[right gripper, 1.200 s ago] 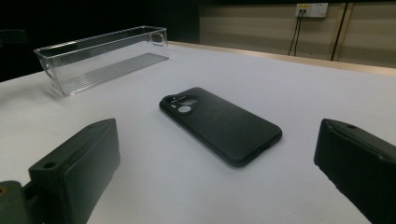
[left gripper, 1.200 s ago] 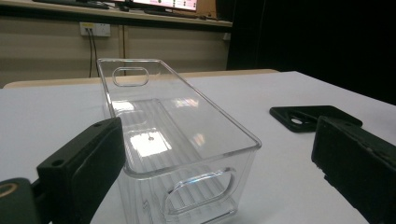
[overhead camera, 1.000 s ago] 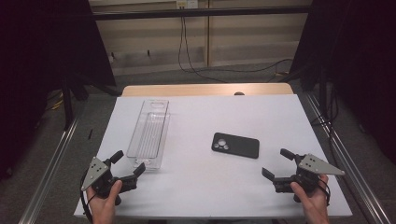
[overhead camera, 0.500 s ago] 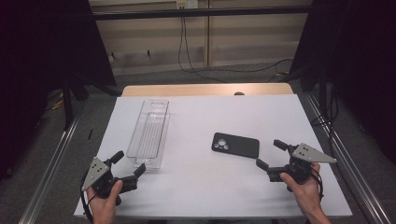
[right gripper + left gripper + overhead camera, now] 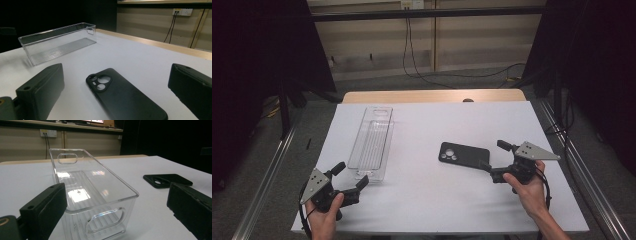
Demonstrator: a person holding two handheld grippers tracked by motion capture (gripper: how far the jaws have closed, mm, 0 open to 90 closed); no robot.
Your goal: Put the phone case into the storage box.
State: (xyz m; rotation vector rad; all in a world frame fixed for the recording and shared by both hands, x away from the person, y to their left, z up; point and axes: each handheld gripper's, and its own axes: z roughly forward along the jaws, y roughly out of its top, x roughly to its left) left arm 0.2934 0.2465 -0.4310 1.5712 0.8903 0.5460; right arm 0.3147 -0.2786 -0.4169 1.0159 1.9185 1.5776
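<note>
A white desk (image 5: pixel 427 200) with a wooden far edge (image 5: pixel 432 96) stands on grey floor (image 5: pixel 412 85). Beige wall panels (image 5: pixel 377 45) run behind, black cables (image 5: pixel 412 55) hanging from a wall socket (image 5: pixel 412 4). Dark curtains (image 5: pixel 257 60) flank both sides; metal rails (image 5: pixel 267 185) line the floor.

On the table (image 5: pixel 432 205), the clear plastic bin (image 5: pixel 373 142) lies left of centre, its length running from near to far, with nothing in it. The phone case (image 5: pixel 464 154) lies flat to its right, well apart from it and about level with the bin's near half. The left gripper (image 5: pixel 348 179) sits at the near left corner, just beside the bin's near end. The right gripper (image 5: pixel 495 156) is at the near right, its jaws on either side of the phone case's right end.
</note>
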